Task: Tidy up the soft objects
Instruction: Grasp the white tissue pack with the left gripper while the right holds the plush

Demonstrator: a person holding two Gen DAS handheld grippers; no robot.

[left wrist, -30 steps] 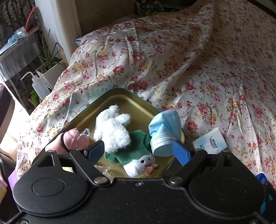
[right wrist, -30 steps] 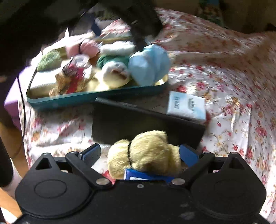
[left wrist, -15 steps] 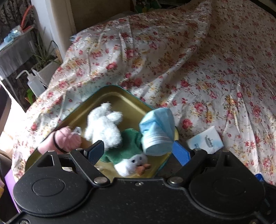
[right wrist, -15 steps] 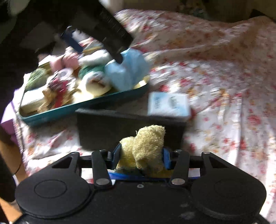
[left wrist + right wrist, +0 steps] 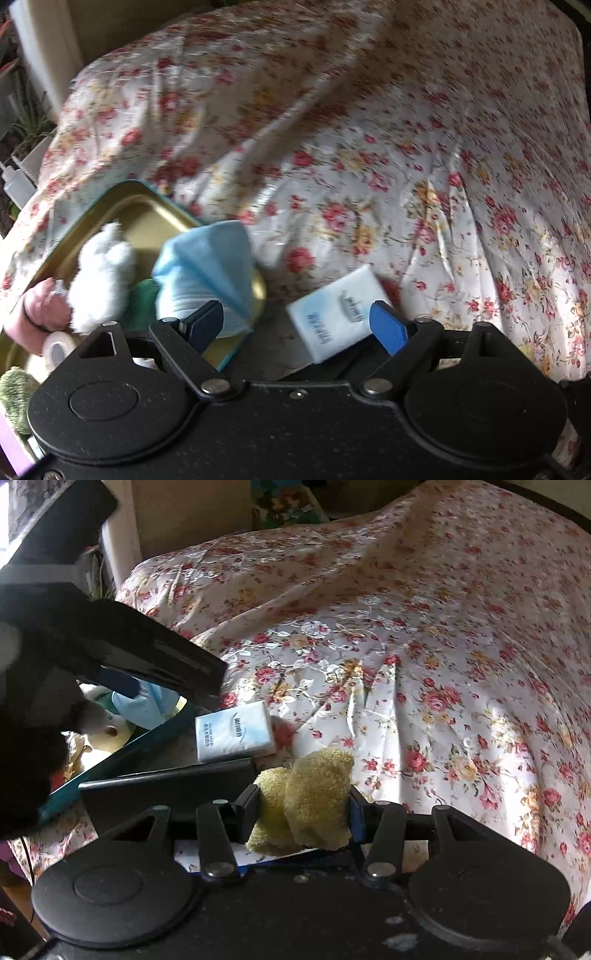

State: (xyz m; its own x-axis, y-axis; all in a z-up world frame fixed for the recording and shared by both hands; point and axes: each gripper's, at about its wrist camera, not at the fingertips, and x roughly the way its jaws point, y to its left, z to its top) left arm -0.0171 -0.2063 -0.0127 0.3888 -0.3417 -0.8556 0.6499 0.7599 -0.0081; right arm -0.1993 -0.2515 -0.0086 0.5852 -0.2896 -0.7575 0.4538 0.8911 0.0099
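Note:
My right gripper (image 5: 303, 806) is shut on a yellow plush toy (image 5: 306, 805) and holds it above the bed. My left gripper (image 5: 295, 321) is open and empty, over a white tissue pack (image 5: 336, 314) that lies beside a teal tin tray (image 5: 255, 306). The tray holds a blue face mask (image 5: 207, 273), a white plush (image 5: 103, 280), a green plush (image 5: 142, 302) and a pink item (image 5: 37, 314). In the right wrist view the tissue pack (image 5: 234, 734) lies past a black flat object (image 5: 166, 790), and the left gripper's body (image 5: 110, 653) hangs over the tray (image 5: 122, 757).
A floral bedspread (image 5: 406, 147) covers the bed to the right and behind. A tape roll (image 5: 55, 349) and a green knitted ball (image 5: 14, 391) sit at the tray's near end. A squeeze bottle (image 5: 16, 186) and a plant stand off the bed's left edge.
My right gripper has closed on the yellow plush and lifted it. My left gripper has swung right, from over the tray's plush toys to over the tissue pack.

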